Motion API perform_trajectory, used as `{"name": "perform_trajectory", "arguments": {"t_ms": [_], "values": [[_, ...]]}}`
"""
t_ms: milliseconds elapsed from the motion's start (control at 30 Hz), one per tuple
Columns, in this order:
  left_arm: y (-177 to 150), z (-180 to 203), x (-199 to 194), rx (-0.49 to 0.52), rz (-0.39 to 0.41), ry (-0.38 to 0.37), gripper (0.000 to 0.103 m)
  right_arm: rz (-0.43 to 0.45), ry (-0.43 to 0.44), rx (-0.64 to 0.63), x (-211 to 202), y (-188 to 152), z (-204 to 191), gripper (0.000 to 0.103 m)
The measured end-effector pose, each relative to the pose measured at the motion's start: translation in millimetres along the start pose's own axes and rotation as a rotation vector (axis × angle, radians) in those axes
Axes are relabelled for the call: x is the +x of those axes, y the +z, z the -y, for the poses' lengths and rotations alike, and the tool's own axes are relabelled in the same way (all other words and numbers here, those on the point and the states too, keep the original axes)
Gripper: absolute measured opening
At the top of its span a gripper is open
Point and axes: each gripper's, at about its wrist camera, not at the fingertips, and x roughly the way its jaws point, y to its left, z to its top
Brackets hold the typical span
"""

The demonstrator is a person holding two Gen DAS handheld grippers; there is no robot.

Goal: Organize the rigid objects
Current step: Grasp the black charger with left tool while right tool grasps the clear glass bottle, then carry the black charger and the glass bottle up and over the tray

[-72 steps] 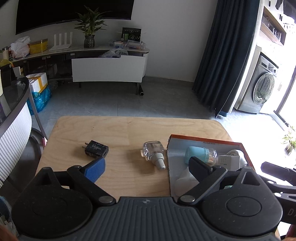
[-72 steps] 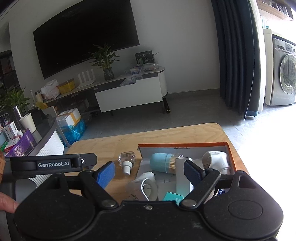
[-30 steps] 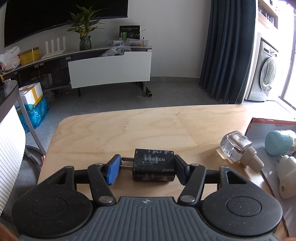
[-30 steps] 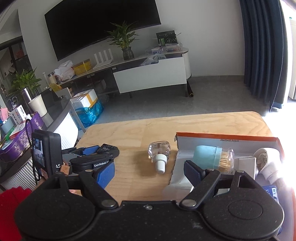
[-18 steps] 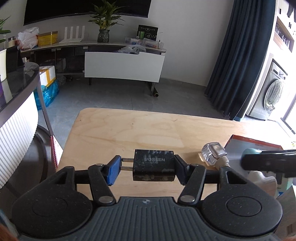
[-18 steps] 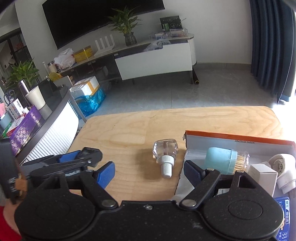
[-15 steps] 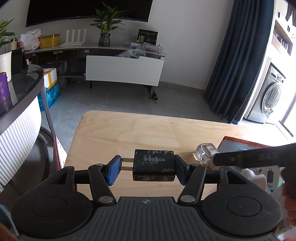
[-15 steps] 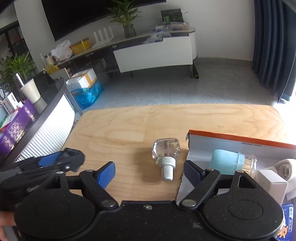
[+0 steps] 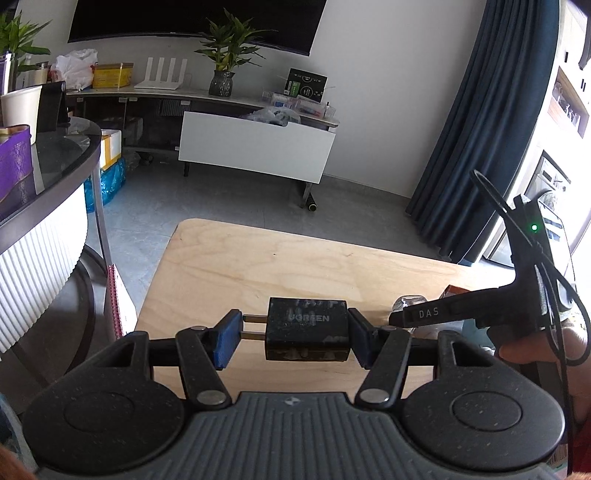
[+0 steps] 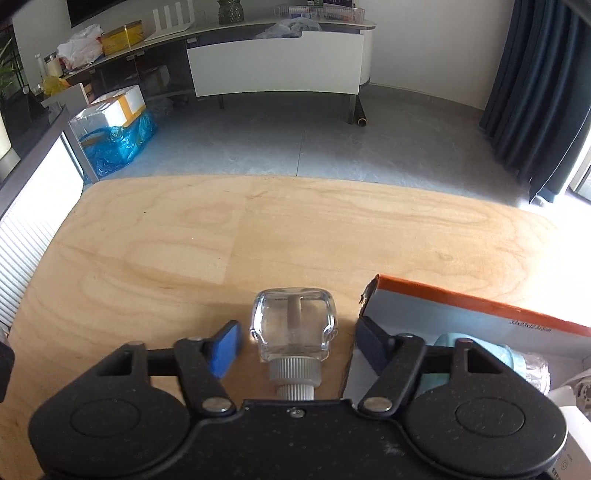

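Right tool now straddles bottle (pads closing, apart).

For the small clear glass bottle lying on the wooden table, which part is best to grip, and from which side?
Grip the small clear glass bottle across its squarish body, which offers two flat opposite sides. It lies with its grey ribbed cap toward the camera, so come from above at the cap end. The right hand-held gripper already straddles it and has been closing.

Home living room; wall television, media console, washing machine
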Motion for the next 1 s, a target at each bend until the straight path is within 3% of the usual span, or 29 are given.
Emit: {"name": "perform_trajectory", "arguments": {"t_ms": [233, 600, 1000], "values": [[-5, 0, -6, 0.010, 0.014, 0.029, 0.061, 0.041, 0.071, 0.003, -20, -13, -6, 0.059], [-10, 18, -36, 0.037, 0.039, 0.054, 0.061, 0.179, 0.179, 0.004, -111, -45, -18, 0.059], [-24, 45, -77, 0.031, 0.061, 0.058, 0.061, 0.274, 0.178, 0.007, -180, -92, -19, 0.059]]}}
